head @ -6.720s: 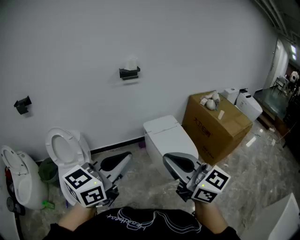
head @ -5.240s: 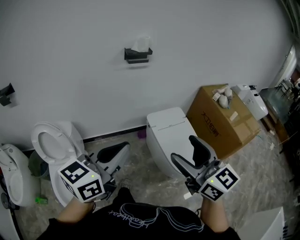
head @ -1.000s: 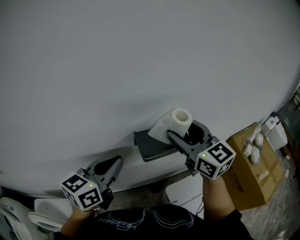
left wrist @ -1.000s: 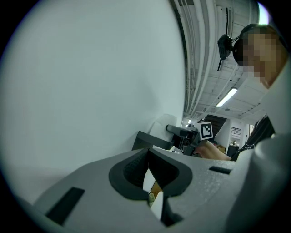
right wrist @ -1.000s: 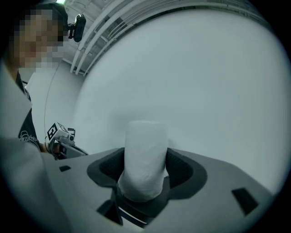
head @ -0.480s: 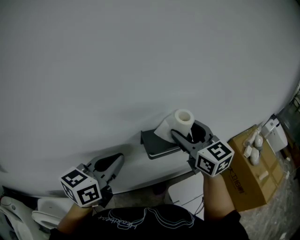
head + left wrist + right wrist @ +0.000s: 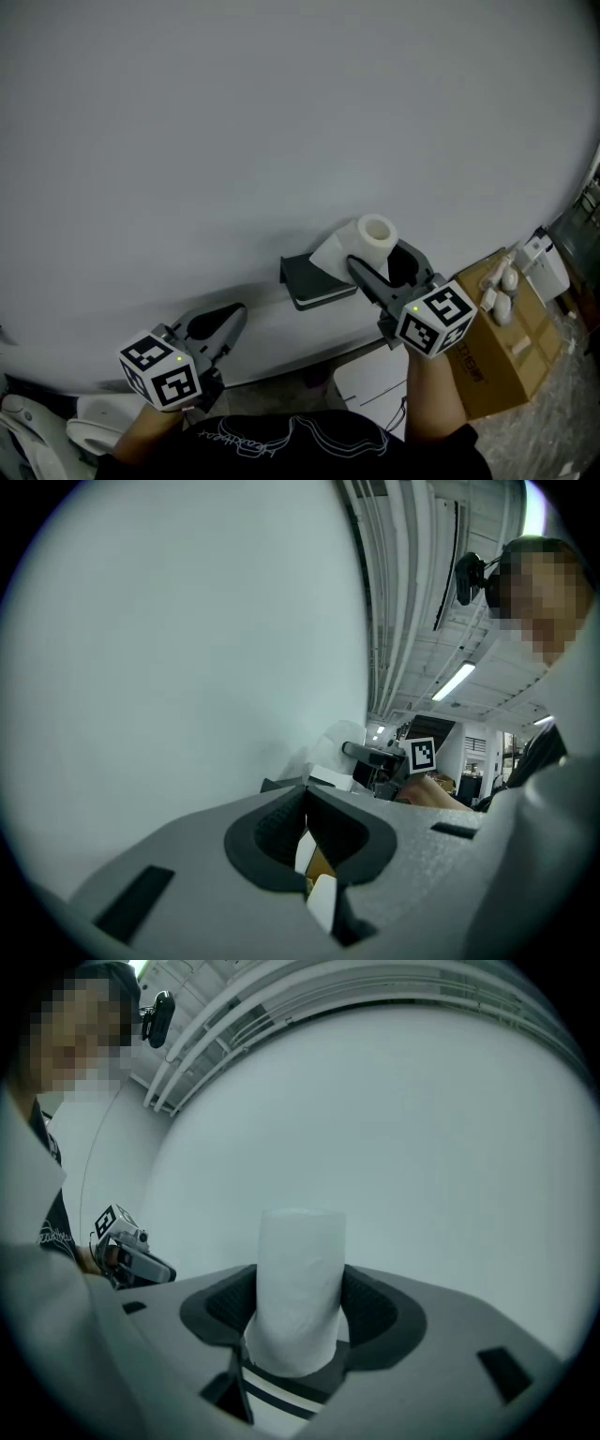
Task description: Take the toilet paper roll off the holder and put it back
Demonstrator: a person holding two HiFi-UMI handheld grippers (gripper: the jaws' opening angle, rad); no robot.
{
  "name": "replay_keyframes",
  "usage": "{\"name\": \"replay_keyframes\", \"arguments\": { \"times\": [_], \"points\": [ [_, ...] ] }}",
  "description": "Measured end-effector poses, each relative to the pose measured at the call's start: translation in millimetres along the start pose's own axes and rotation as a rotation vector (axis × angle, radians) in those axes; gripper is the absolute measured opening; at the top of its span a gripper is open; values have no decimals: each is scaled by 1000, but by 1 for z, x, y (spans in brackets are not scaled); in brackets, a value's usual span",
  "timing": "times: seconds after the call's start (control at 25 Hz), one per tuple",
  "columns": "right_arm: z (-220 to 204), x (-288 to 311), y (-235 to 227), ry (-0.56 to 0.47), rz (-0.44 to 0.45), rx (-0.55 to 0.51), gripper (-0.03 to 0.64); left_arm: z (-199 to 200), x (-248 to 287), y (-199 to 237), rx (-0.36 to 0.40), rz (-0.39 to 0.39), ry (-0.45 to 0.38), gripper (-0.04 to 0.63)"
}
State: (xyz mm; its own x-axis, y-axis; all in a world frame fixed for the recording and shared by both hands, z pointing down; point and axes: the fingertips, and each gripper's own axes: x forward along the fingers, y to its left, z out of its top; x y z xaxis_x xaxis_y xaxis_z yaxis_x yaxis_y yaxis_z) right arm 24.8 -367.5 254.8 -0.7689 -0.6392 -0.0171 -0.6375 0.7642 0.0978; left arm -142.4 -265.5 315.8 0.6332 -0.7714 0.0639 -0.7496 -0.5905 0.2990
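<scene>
The white toilet paper roll (image 7: 377, 232) stands upright between the jaws of my right gripper (image 7: 380, 255), which is shut on it. A loose sheet hangs from the roll's left side. In the right gripper view the roll (image 7: 300, 1288) fills the gap between both pads. The black holder (image 7: 315, 279) juts from the white wall, just left of and below the roll, and the roll is off it. My left gripper (image 7: 228, 321) hovers lower left near the wall, its jaws shut with nothing between them (image 7: 305, 797).
A brown cardboard box (image 7: 487, 347) with small white items on top stands at the lower right. A white toilet (image 7: 370, 386) is below the holder, another toilet (image 7: 80, 433) at the bottom left. The plain wall (image 7: 281, 112) fills the upper view.
My right gripper has carried the roll up and to the right, away from the holder. The left gripper has risen slightly and stays shut.
</scene>
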Motion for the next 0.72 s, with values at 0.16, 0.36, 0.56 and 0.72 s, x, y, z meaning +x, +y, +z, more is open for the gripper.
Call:
{"name": "replay_keyframes", "arguments": {
  "times": [0.16,0.36,0.56,0.72],
  "points": [
    [14,-22,10,-27,-18,-8,281,1,-8,-12,3,-18,-12,6],
    [26,-54,23,-48,-49,-14,281,-1,-12,-30,9,-53,-14,6],
    [26,-82,38,-51,-73,-4,281,0,-13,-47,19,-89,-13,6],
    [14,-99,47,-31,-90,18,281,-4,-16,-55,15,-106,-15,6]
  ]
}}
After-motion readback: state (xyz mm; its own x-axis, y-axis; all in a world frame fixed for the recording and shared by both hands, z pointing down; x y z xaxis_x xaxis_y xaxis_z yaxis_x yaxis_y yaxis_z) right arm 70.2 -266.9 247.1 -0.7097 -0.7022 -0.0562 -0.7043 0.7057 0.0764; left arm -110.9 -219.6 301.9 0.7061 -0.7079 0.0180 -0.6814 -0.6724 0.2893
